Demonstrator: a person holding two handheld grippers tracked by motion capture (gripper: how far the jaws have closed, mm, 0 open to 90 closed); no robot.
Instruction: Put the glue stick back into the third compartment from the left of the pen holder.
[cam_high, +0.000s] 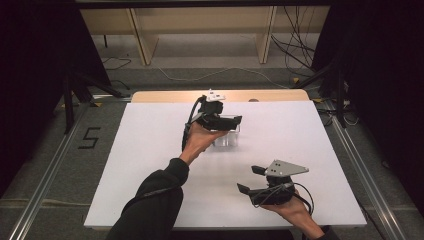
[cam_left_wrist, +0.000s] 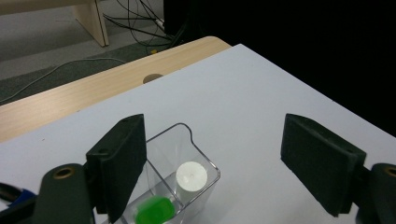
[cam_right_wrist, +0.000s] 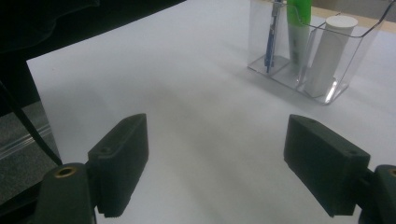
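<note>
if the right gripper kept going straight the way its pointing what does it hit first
Probably bare white table top: the right gripper, jaws open and empty, points slightly down. The clear plastic organizer stands farther off, right of that line, though depth is hard to judge.

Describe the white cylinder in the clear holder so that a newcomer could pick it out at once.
On the white table, find the clear plastic holder under the left gripper. The white cylinder stands upright in its end compartment. Its neighbours are a green-capped tube and a blue pen; it alone is plain white with a flat round top.
</note>
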